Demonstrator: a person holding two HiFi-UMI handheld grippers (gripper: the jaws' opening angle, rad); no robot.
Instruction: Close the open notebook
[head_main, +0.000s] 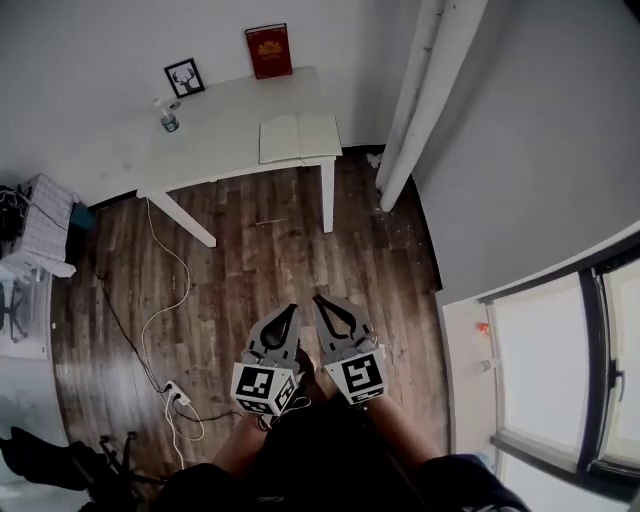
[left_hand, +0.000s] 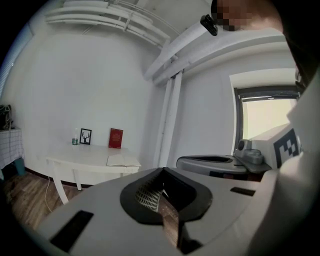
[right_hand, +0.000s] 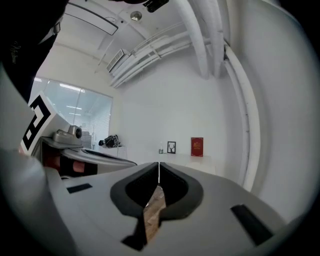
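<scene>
In the head view the notebook lies open, pages up, near the right front corner of the white worktop, with a red book propped against the wall behind it. The left hand-held gripper and the right hand-held gripper hang side by side over the wooden floor, well apart from the worktop.

In the left gripper view the jaws are pressed together on nothing. The notebook shows far off, its cover not yet turned.

In the right gripper view the jaws also meet, empty. The worktop is distant, and the notebook there is too faint to tell.

Nothing of the closing looks done. The approach and the cover flip are both left.
</scene>
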